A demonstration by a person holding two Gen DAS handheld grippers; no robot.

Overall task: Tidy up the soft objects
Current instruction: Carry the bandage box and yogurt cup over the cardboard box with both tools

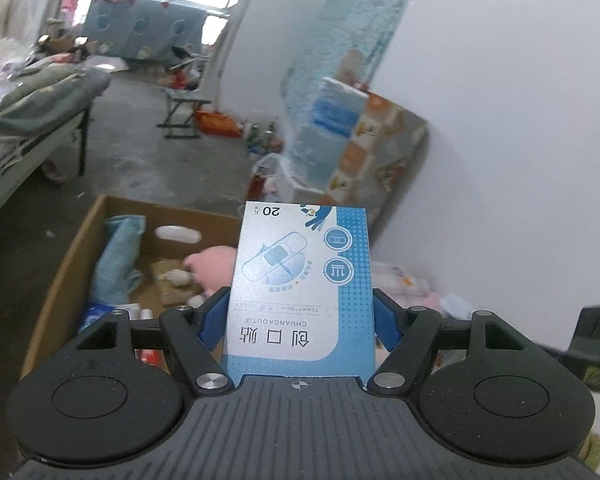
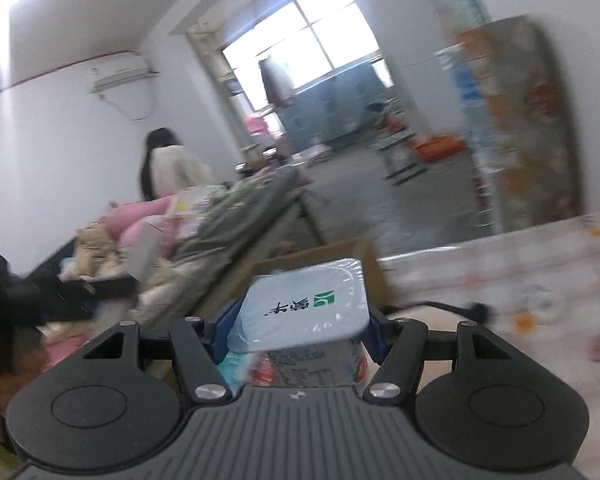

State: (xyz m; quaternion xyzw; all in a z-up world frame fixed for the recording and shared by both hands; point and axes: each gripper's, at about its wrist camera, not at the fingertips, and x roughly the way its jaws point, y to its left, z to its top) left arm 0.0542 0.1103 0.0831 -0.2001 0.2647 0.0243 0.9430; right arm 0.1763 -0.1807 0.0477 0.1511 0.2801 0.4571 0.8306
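1. In the left wrist view, our left hand-held gripper (image 1: 302,316) is closed on a box of plasters (image 1: 300,284), its blue pads pressing the two long sides while the box stands upright between them.
2. The box is flat, white and blue, with a plaster drawn on its face and the print upside down to us.
3. A cardboard box (image 1: 80,240) sits at about ten o'clock from the plasters. It already holds a teal towel (image 1: 118,256), a pink soft toy (image 1: 214,266) and small bottles.
4. We judge the step to be carrying the plasters over that open top. We should keep the squeeze light so the thin card does not buckle, and let go low over a free patch.
5. In the right wrist view, our right hand-held gripper (image 2: 300,320) is closed around a yoghurt cup (image 2: 306,320), pads on both sides.
6. The cup has a pale foil lid with a green logo, tilted toward us. The picture is blurred.
7. An edge of cardboard shows at twelve o'clock behind the cup. We should hold the cup level, since the foil could burst if squeezed.
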